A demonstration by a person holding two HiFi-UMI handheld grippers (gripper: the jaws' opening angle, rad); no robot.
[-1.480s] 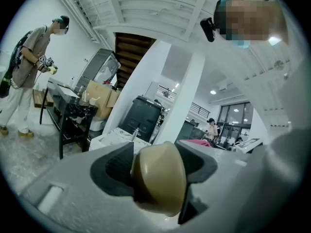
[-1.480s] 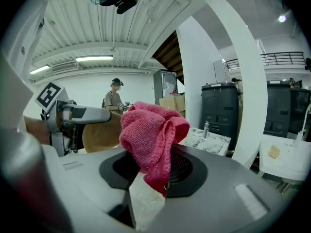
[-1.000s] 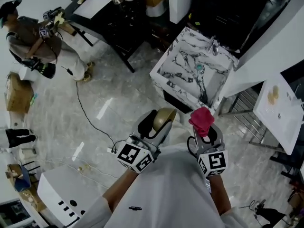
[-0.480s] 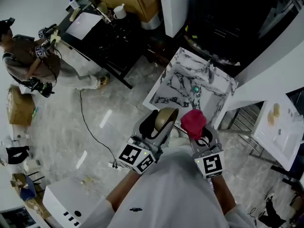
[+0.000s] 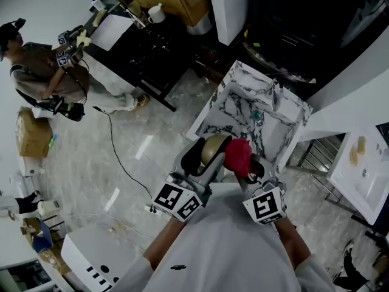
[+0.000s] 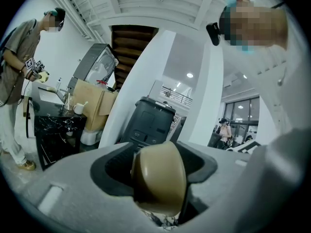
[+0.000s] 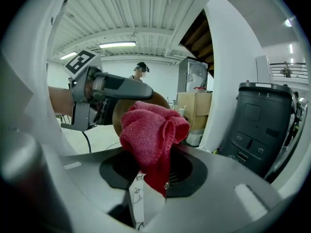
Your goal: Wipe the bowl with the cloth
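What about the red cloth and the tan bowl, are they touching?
Cannot tell. In the head view the red cloth overlaps the tan bowl with no gap seen; the right gripper view only shows cloth in front of bowl.

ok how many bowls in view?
1. The tan rounded bowl is clamped in the fingers of the left gripper, beside the red knitted cloth held by the right gripper. None shows in the marble-patterned sink below; others may be hidden.

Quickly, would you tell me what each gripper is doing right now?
Left gripper: shut on the tan bowl.
Right gripper: shut on the red cloth.
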